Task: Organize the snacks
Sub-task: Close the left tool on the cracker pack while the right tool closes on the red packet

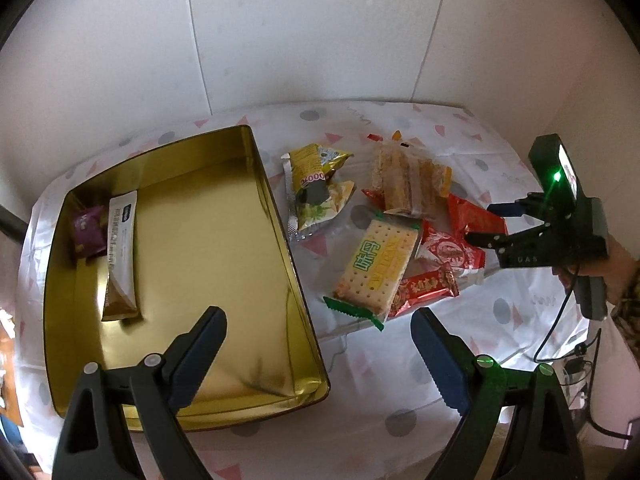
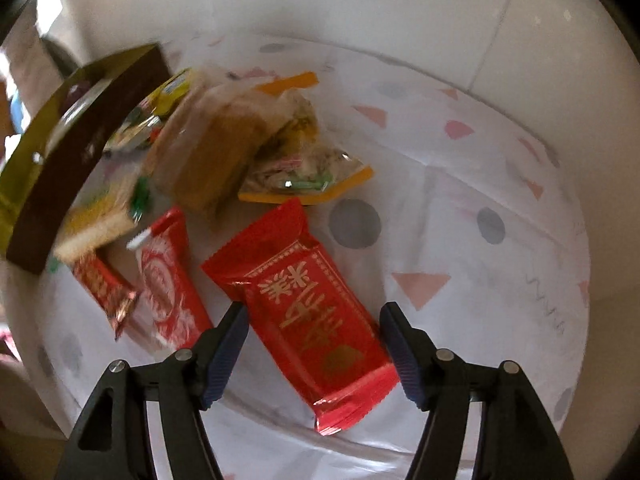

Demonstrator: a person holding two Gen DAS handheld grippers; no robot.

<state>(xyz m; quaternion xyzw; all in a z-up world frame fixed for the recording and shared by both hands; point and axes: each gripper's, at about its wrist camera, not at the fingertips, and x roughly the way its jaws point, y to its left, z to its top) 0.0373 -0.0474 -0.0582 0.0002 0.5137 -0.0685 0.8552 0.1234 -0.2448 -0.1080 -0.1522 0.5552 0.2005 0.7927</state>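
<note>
Two grippers, both with jaws spread, nothing held. Left gripper above near edge of gold tin, one finger over the tin floor, the other over the patterned tablecloth. Right gripper low over a red gold-lettered packet, fingers on either side of it, contact not discernible. In tin, far left corner: purple packet just beside white stick sachet. On cloth, right of tin, heaped and overlapping: yellow-green pouch, brown wafer pack, cracker pack, red-and-white packet, small red candy.
</note>
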